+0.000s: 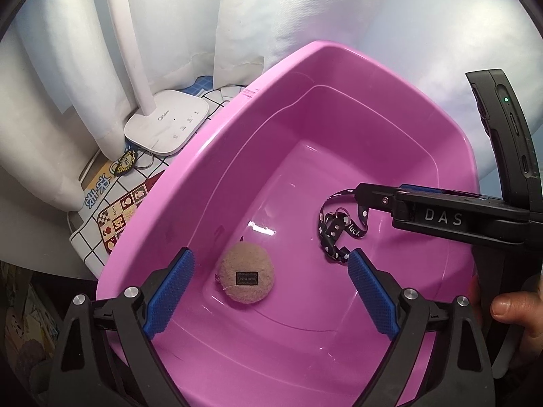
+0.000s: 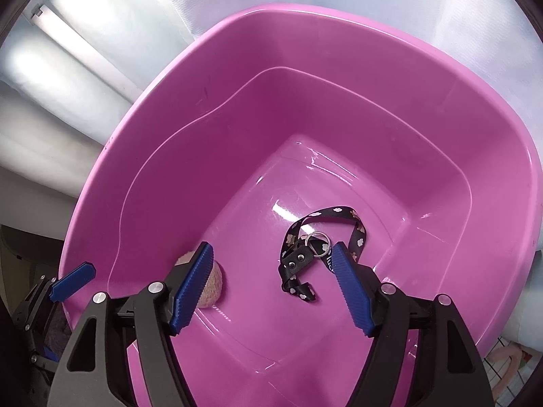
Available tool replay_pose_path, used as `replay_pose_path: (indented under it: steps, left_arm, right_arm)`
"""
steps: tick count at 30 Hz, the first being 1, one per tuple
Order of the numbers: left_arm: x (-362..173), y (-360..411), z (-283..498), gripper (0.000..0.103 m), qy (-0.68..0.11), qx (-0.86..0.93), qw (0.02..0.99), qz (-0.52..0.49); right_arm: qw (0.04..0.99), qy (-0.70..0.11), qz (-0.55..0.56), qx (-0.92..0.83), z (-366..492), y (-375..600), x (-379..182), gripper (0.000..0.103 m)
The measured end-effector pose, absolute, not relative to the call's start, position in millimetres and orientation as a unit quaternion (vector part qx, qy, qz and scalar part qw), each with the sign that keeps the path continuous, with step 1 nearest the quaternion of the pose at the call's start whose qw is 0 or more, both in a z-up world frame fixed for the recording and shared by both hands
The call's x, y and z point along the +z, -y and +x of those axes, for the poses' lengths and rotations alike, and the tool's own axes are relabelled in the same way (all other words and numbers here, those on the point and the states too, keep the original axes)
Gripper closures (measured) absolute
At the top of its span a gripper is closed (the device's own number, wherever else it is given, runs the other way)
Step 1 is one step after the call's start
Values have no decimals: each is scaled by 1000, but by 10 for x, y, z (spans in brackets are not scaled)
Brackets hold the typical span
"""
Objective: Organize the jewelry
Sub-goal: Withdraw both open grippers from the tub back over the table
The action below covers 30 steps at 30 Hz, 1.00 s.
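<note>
Status: both tongs spread wide, holding nothing. Left tongs (image 1: 271,264) hang over the near end of the pink tub (image 1: 210,142), with the tan felt ball charm (image 1: 245,274) lying on the tub floor between the fingers. Right tongs (image 2: 271,261) sit over the black lanyard strap (image 2: 302,264) with its metal key ring (image 2: 317,239); the strap is bunched on the tub floor, and the right-hand pad (image 2: 349,291) looks to be touching or just above it, can't tell which.

One more piece remains outside, a yellow-and-black keychain (image 1: 125,162) on the patterned cloth of the table (image 1: 112,210), just beside the white lamp base (image 1: 166,122). My guess is that's the next pick.

Risks as I see them:
- Strap is limp and looped. If my right pad is touching it, pulling out could drag it up the wall or snag the ring.
- Both tongs are crowded into one tub, so lifting out together risks a knock.
- Tub floor is glossy, so a bump on the rim could slide the ball and strap around.
- Keychain lies tight to the lamp base and curtain (image 1: 68,101); a wide approach may hit the lamp or pinch cloth instead.
</note>
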<state>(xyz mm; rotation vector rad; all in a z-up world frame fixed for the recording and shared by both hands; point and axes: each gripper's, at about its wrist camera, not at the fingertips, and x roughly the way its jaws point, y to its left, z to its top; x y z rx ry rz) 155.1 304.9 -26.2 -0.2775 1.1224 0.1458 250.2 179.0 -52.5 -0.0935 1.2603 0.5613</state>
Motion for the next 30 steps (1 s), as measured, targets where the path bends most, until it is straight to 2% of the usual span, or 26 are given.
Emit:
replay_pose_path:
  steps: [9,17,24,30]
  left_arm:
    - [-44,-3086,1304,8,-481,84,862,-139]
    - [186,-2893,1063,7,-448,82,881,-130]
    - [451,-2478,774,6,-413,56,902,-114]
    - [522,-1921,474,6,-400,18,911,-101]
  right_arm:
    - [799,-539,-15,266,2274,-1689,-256,31]
    - [843,-458,6,283,1774,-1362,321,31]
    - [877,-402,43,260,1128,-565,614,28]
    - [898,-393,79,182,448,596,408,28]
